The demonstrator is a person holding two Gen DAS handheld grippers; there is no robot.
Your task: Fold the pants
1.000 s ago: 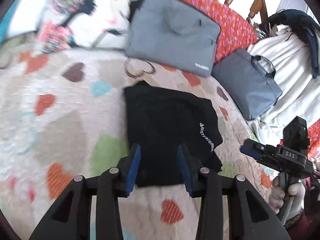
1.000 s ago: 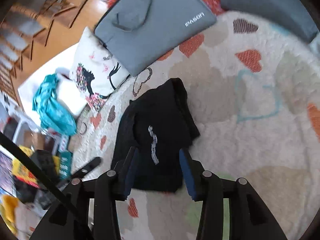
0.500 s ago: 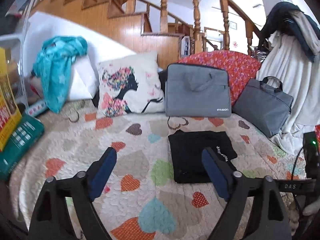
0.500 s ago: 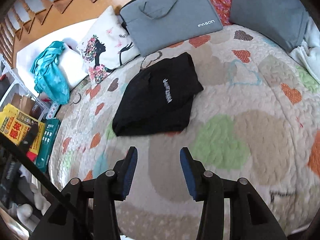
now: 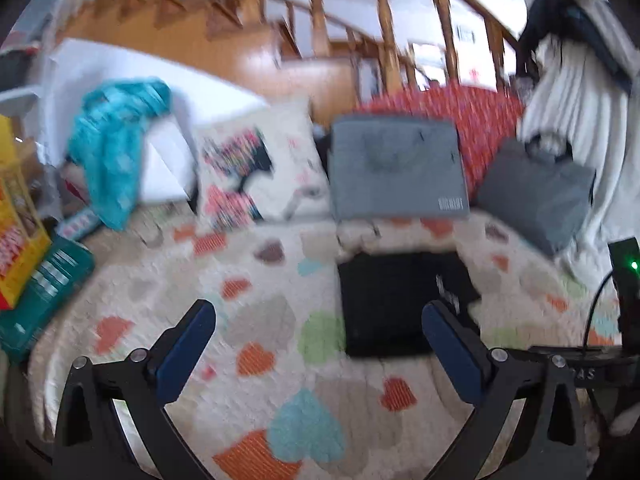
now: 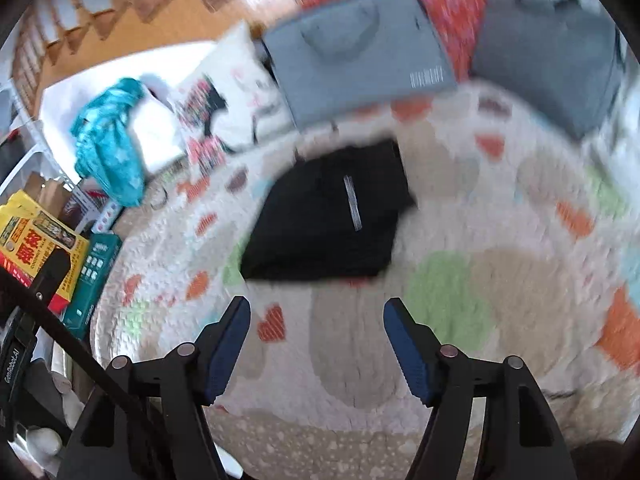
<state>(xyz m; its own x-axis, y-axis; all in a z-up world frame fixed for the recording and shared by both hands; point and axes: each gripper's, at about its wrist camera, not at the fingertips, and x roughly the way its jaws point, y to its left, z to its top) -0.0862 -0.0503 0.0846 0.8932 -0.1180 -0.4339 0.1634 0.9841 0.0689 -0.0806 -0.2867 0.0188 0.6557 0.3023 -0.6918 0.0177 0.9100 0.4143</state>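
Observation:
The black pants (image 5: pixel 392 304) lie folded into a compact rectangle on the heart-patterned quilt (image 5: pixel 280 320), with a white logo strip on top. They also show in the right wrist view (image 6: pixel 332 216). My left gripper (image 5: pixel 320 320) is open wide and empty, held back from the pants' near left edge. My right gripper (image 6: pixel 316 316) is open and empty, held above the quilt just in front of the pants. Both views are motion-blurred.
A grey laptop bag (image 5: pixel 396 168) and a second grey bag (image 5: pixel 536 196) lean at the back against a red cushion (image 5: pixel 480 120). A printed white pillow (image 5: pixel 256 176), a teal cloth (image 5: pixel 116 148) and yellow and green boxes (image 6: pixel 52 252) sit at the left.
Both grippers have pulled back and up from the folded pants. Both sets of jaws have opened wider; the left view now looks level across the bed.

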